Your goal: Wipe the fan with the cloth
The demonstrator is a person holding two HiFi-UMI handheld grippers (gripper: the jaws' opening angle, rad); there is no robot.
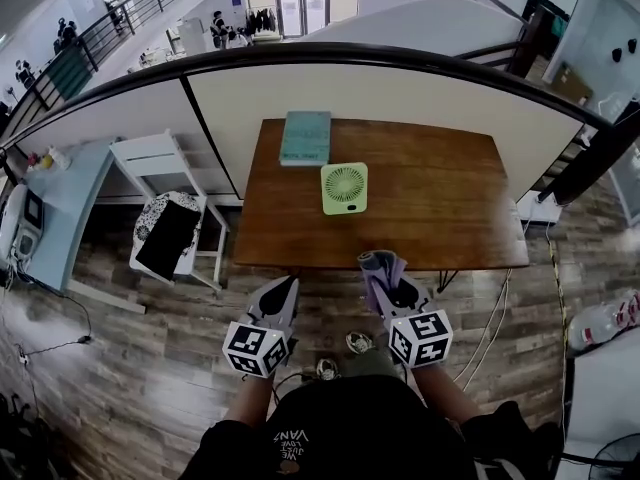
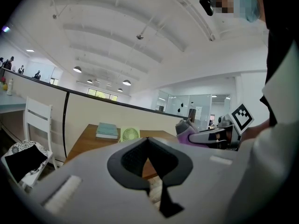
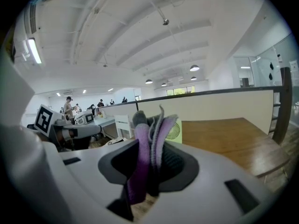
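Head view: right tongs (image 1: 388, 280) clamp folded purple cloth (image 1: 378, 262); left tongs (image 1: 286, 287) closed, empty; pale-green fan (image 1: 344, 188) upright.

Head view: from above, steeply down, over near edge of table (image 1: 420, 198). Left gripper view, right gripper view: low, short of that edge, side by side, facing across the tabletop. Shared by all: fan (image 1: 344, 188), table.

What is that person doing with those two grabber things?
A person is at a wooden table with a gripper in each hand. The right gripper has its jaws shut on a purple cloth. The left gripper has its jaws together, holding nothing. The small green fan stands on the table beside a teal book, and the cloth is not touching it yet.
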